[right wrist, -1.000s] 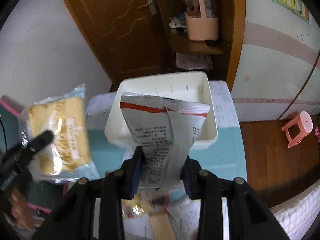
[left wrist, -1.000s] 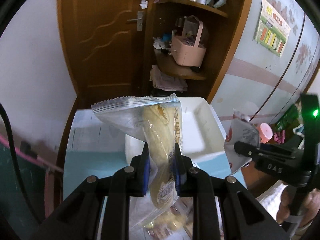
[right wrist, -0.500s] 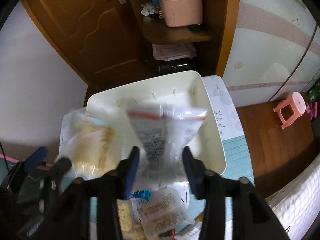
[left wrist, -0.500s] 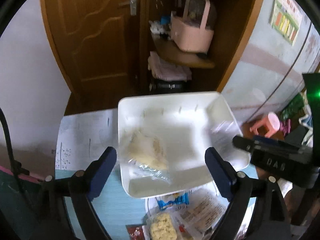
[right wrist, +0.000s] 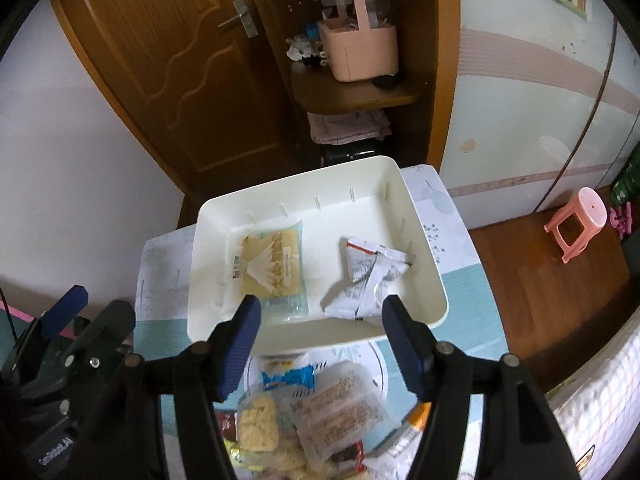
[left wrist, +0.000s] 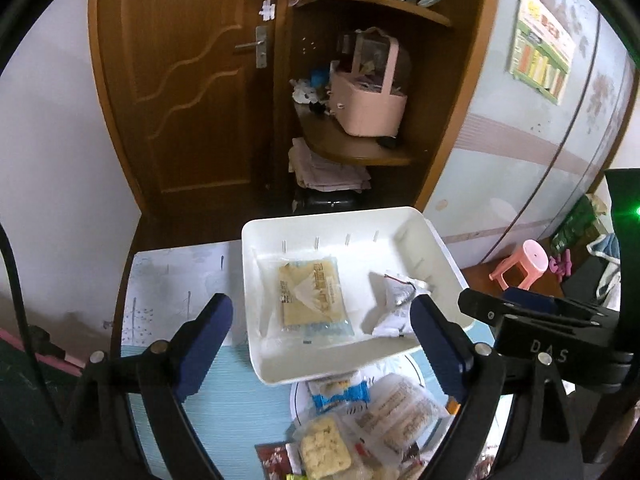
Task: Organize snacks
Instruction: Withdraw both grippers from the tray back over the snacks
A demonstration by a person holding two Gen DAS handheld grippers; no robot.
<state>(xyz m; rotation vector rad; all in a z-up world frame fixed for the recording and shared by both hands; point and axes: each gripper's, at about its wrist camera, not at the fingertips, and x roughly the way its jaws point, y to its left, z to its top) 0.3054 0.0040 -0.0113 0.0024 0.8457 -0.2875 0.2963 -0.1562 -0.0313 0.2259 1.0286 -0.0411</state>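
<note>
Sorting has only begun, to judge by how things lie: two packets are in the white bin, and a heap of snacks waits outside it on the worktop.

Inside the bin, a clear packet holding a yellow cake lies flat toward the bin's left half, and a crumpled white packet with red trim and small print sits in the right half, near the bin's right wall. The two are apart, with bare bin floor between them.

Just in front of the bin's near wall, the heap is piled on a round white plate: a blue-and-white packet closest to the bin, then a clear packet of pale crumbly pieces, a wider clear packet of biscuits, and some red wrappers at the bottom edge, too cut off to name. That heap is the work left.

The left claw hangs above the bin's near wall, tilted down at the bin, its jaws spread wide with nothing between them. The right claw hovers over the same near wall, aimed more steeply down; its jaws are opening, and nothing is between them, the white packet lying beyond them on the bin floor. In the left wrist view the right claw shows at the bin's right side; in the right wrist view the left claw shows at the bin's left.

A fair guess is that each claw must next drop back to the heap.
</note>
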